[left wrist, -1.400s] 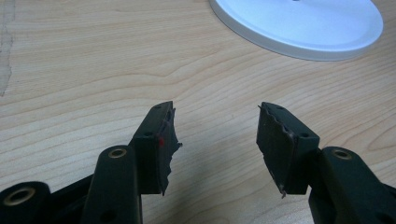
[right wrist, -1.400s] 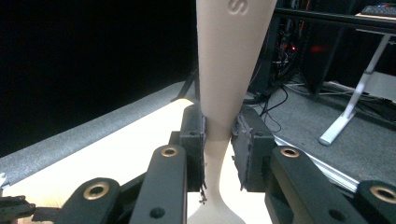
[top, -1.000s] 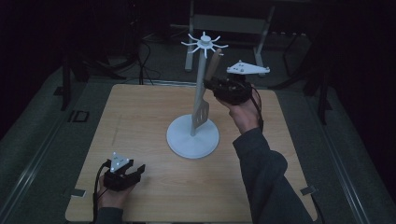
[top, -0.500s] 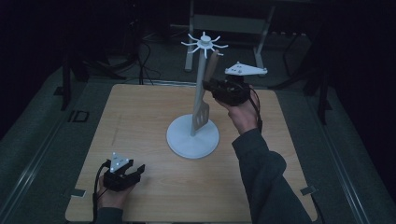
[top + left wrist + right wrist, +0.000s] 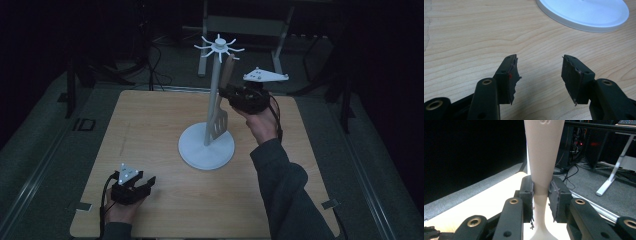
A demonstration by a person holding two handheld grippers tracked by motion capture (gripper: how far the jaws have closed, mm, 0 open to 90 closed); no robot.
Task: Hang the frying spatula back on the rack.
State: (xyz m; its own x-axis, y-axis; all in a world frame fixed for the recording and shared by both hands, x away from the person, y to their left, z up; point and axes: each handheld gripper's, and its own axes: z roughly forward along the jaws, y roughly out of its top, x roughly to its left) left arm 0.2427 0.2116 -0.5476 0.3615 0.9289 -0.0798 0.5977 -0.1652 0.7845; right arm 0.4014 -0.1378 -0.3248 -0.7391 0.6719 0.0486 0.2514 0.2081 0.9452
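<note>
A white utensil stand [image 5: 215,95] with a ring of hooks on top rises from its round base [image 5: 192,150] at the middle of the wooden table [image 5: 150,125]. A pale slotted spatula [image 5: 219,124] hangs upright beside the pole, its handle reaching up near the hooks; whether it rests on a hook I cannot tell. My right gripper [image 5: 231,95] is raised and shut on the spatula handle [image 5: 544,150], which stands between the pads [image 5: 528,192]; its jaws have just been opening a little. My left gripper [image 5: 146,186] rests open on the table at the near left, with bare wood between its fingertips [image 5: 510,67].
The stand's base [image 5: 586,12] lies ahead and to the right of the left gripper. Grey floor surrounds the table, with a desk frame [image 5: 250,25] and cables behind it. A small label [image 5: 82,124] sits off the table's left edge.
</note>
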